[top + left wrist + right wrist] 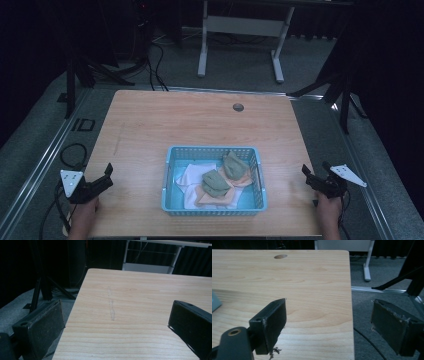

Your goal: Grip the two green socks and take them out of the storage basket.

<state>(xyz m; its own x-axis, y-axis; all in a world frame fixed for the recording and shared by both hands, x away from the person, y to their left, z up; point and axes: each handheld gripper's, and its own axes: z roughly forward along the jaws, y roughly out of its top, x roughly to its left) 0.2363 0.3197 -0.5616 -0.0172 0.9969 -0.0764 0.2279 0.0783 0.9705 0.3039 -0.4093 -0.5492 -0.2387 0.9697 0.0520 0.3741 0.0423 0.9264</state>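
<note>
While both hands rest at the near corners of the wooden worktop (150,125), a blue plastic basket (215,207) sits in the lower middle of the high view, near the front edge. Inside it lie two olive-green folded cloths (216,182), each on an orange cloth (212,199), with a white cloth (192,175) spread under them toward the basket's left side.

At the lower left of the high view the left gripper (106,176) is held at the worktop's left edge, its jaws spread wide apart with nothing between them; in the left gripper view one jaw hangs past the edge over the grey floor (15,307) and the other over the wood.

At the lower right the right gripper (311,176) is held at the worktop's right edge, jaws likewise wide apart and empty. A round hole (238,107) marks the worktop's far side, upper middle of the high view.
</note>
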